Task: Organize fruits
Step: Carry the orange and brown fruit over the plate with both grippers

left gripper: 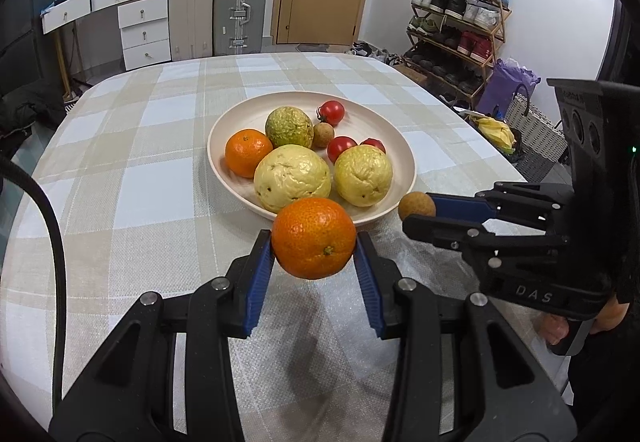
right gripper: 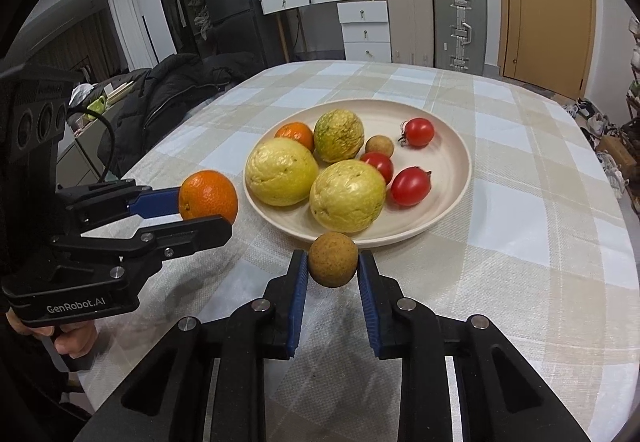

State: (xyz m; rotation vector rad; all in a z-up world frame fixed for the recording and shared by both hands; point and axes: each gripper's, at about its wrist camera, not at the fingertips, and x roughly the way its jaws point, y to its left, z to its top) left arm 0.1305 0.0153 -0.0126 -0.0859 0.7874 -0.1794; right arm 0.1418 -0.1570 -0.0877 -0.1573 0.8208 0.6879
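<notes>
2 hand-held grippers each hold 1 fruit just short of the plate's near rim.

Left wrist view: the left hand-held gripper is clamped on an orange, blue pads pressing both sides, lifted above the checked surface. Beyond it the plate carries 2 yellow guavas, 1 green guava, 1 small orange, 1 brown longan and 3 tomatoes. At right, the right hand-held gripper pinches a small brown longan.

Right wrist view: the right hand-held gripper is closed on that longan, near the plate. At left, the left hand-held gripper grips the orange beside the plate's left edge.
</notes>
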